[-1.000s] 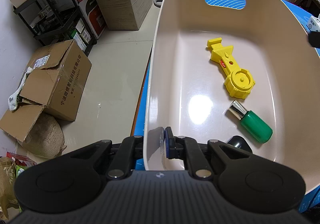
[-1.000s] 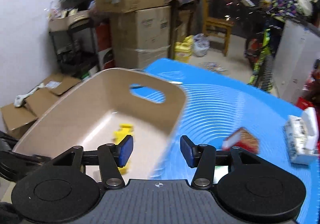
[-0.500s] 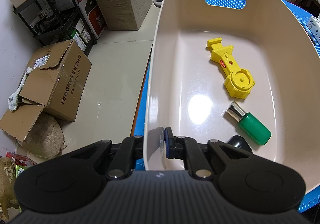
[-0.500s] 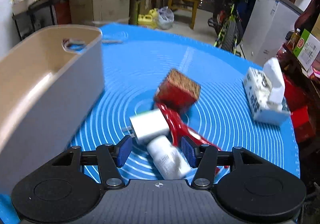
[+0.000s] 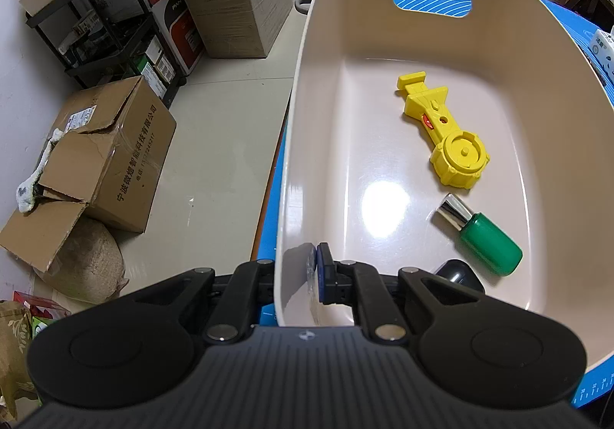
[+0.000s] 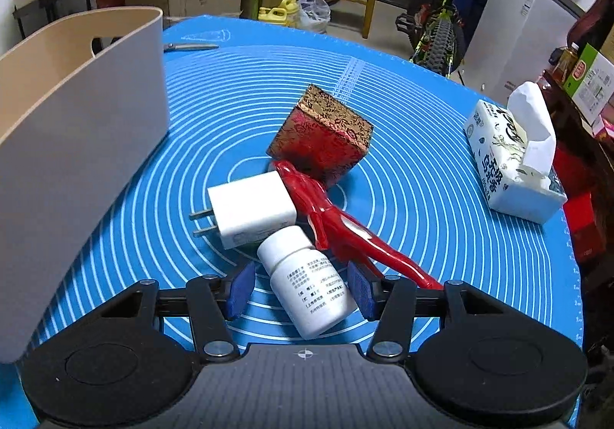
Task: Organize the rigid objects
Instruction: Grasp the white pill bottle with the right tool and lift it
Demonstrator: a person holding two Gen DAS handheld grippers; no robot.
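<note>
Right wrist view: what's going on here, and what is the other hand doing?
The right gripper is open around a white bottle lying on the blue mat, its pads not yet pressing it. A charger, red figure and brocade box lie just beyond. The left gripper is shut on the bin wall; a yellow toy and green bottle lie inside.

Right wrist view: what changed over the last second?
The right gripper swung from the bin down to the mat's pile, open jaws now straddling the white bottle, not gripping. The left gripper stayed clamped on the bin wall. The green bottle shifted slightly.
</note>
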